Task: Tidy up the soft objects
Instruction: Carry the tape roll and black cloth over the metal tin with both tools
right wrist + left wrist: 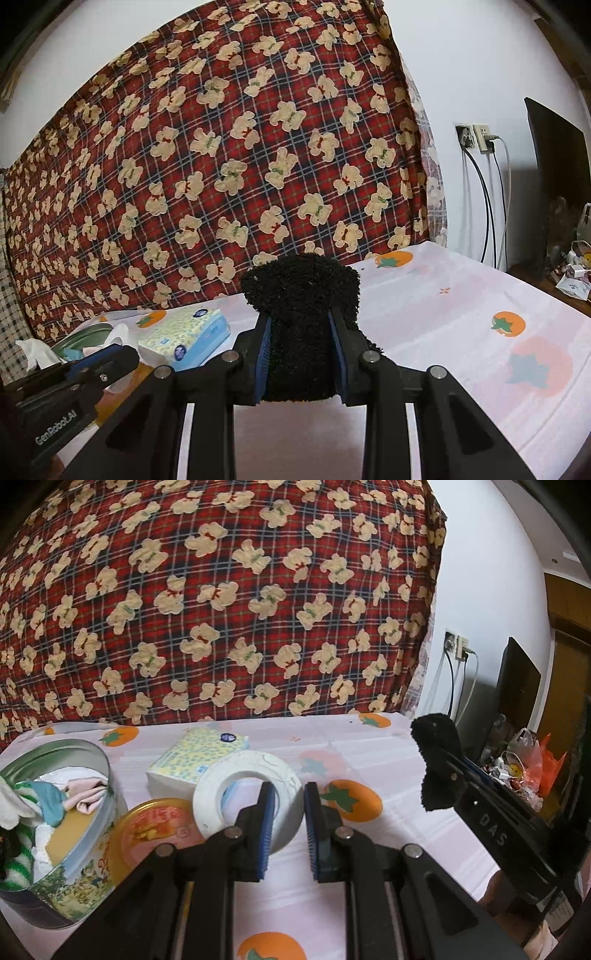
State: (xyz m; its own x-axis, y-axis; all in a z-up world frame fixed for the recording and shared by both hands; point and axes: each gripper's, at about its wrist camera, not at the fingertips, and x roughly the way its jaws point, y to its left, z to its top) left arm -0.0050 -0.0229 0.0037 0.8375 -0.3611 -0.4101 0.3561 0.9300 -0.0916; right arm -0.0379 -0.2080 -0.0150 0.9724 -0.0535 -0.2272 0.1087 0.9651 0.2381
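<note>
Between right gripper [301, 354] pads: one black sock [301, 314].

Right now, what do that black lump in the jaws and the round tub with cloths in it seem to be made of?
The black lump looks like fuzzy, looped fabric, maybe a chenille sock or cloth: matte, nubbly surface, ragged edge. The round tub seems to be thin metal, a printed tin: shiny silvery rim and inner wall, and a picture on its side.

Cloth-filled tin [55, 805] beside tape roll [247, 797]

Both tools [286, 834] [301, 360] black w/ blue ribbed pads, silver pivot screws, white lettering.
</note>
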